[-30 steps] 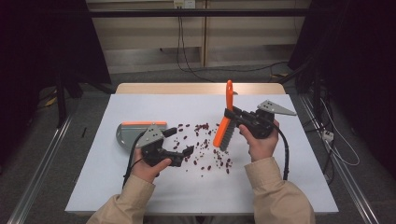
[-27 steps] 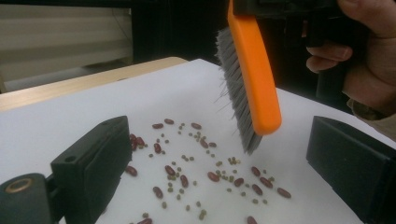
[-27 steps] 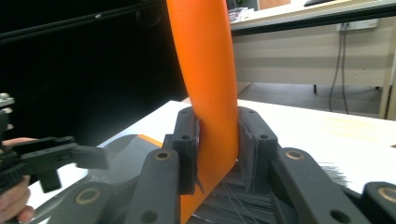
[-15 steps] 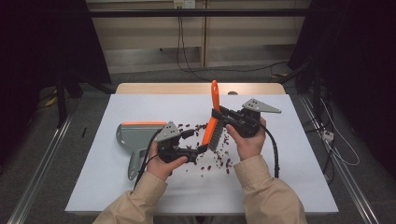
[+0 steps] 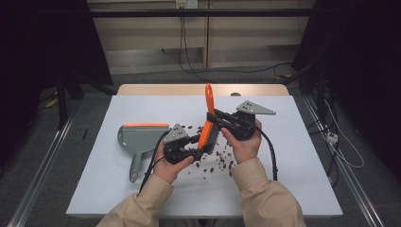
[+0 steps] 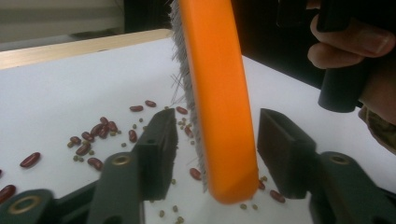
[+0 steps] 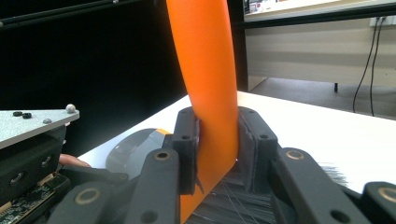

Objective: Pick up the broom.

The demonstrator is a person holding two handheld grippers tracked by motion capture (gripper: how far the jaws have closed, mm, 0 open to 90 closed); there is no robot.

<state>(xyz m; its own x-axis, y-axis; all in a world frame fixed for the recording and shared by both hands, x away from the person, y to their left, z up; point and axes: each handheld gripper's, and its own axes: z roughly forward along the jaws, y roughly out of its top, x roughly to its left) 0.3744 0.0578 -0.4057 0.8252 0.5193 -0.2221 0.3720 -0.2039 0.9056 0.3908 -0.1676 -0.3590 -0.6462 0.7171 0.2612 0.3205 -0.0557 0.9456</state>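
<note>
My right hand-held gripper point(image 7: 217, 149) is clamped on one orange hand brush point(image 5: 206, 120) with dark bristles, held upright and tilted over the middle of the white desk point(image 5: 293, 156). My left hand-held gripper point(image 6: 217, 149) straddles the brush's lower end; its jaws have just been closing, with a gap on the right pad, and I can't tell whether the left pad touches the bristles. One grey dustpan point(image 5: 138, 142) with an orange lip lies left of my left hand. Red beans point(image 6: 95, 130) and small green ones are scattered under the brush, too many to count.
</note>
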